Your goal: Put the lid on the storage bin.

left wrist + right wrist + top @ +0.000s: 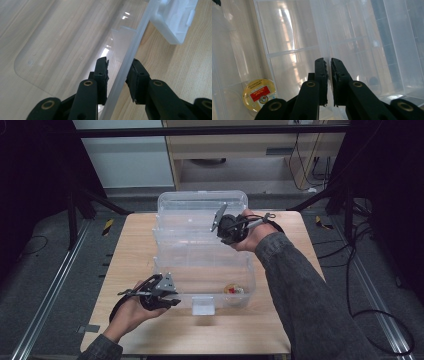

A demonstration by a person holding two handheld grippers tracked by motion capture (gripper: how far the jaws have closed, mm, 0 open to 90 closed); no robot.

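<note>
The left gripper point(172, 301) sits at the lower left of the high view, in a palm-up hand point(131, 312) whose forearm enters from the bottom edge; its jaws point right at the near left corner of the clear box point(200, 247). In the left gripper view its jaws stand apart astride the box's front wall point(125, 67), one inside, one outside; whether they touch it, I cannot tell. At centre right of the high view the right gripper point(226, 232) is held over the box's rear trays, arm reaching diagonally from the lower right. Its jaws are almost together on a thin clear divider point(322, 37). A small yellow tin point(259, 94) lies in the lower left of that view.
</note>
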